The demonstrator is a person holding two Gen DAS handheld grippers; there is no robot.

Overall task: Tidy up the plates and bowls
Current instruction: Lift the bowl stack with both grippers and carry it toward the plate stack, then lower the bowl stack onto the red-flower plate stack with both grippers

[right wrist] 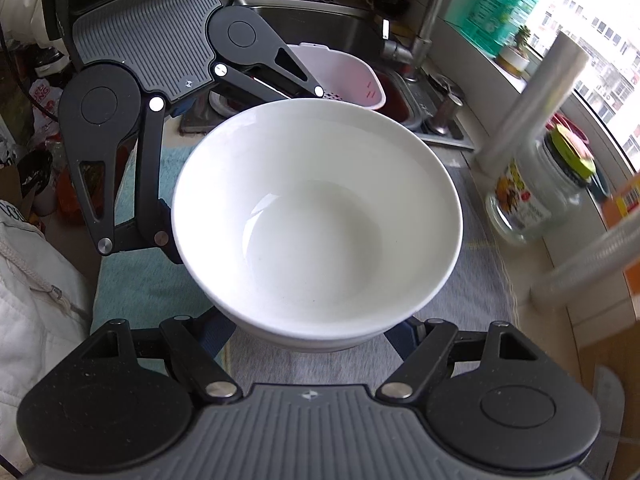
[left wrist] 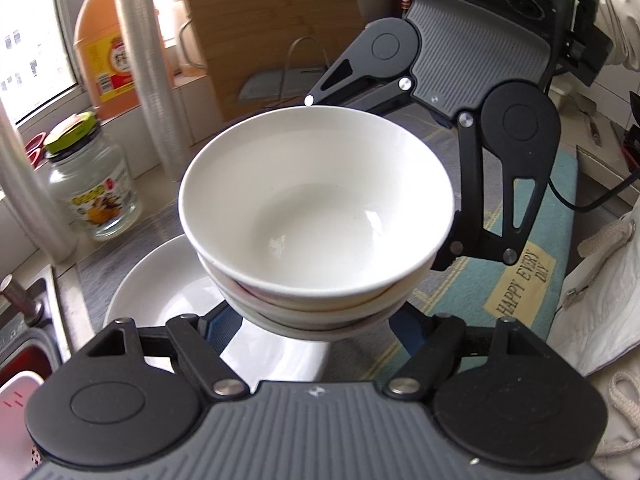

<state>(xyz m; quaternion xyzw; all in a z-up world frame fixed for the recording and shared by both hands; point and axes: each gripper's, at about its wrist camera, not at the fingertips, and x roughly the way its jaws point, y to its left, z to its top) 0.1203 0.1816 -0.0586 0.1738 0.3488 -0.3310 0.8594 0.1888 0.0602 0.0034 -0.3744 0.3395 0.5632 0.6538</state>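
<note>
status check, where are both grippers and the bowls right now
Left gripper and right gripper both spread around the bowl stack, opposite sides. Stack above white plate. Glass jar nearby, not blocking.

Plate (left wrist: 160, 292) and jar (left wrist: 94, 184) on counter (left wrist: 120, 248)

- orange juice jug (left wrist: 105, 44), on windowsill
- glass jar (left wrist: 93, 184), green lid
- wooden cutting board (left wrist: 264, 32), leaning upright
- steel sink (right wrist: 320, 28)
- pink basket (right wrist: 344, 76)
- teal mat (left wrist: 532, 248)
</note>
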